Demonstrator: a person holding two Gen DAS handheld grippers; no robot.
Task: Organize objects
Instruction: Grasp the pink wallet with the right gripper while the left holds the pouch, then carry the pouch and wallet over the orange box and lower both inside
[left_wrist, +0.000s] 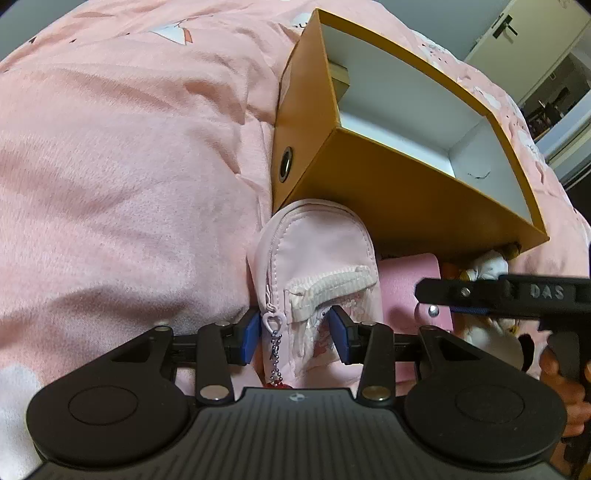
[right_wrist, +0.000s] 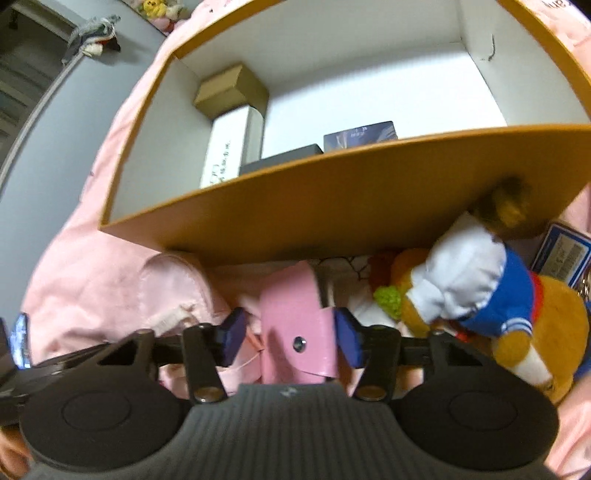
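Presently: left tongs (left_wrist: 295, 332) straddle mini backpack (left_wrist: 314, 254), unclamped; right tongs (right_wrist: 291, 338) straddle pink wallet (right_wrist: 295, 317), unclamped; both beside orange box (right_wrist: 332, 192).

Pink bedcover (left_wrist: 129, 147) underneath; white door (left_wrist: 517, 33) far right; grey wall (right_wrist: 48, 122).

A bed (left_wrist: 129, 166) covered in a rumpled pink blanket carries everything. An open orange box (left_wrist: 388, 184) with a white interior sits on it. Against the box's near wall lie a small pale pink backpack (left_wrist: 317, 251), a pink wallet (right_wrist: 295, 325), a plush bear (right_wrist: 480, 295) and, at the blurred right edge, what may be a blue-edged card (right_wrist: 563, 254).
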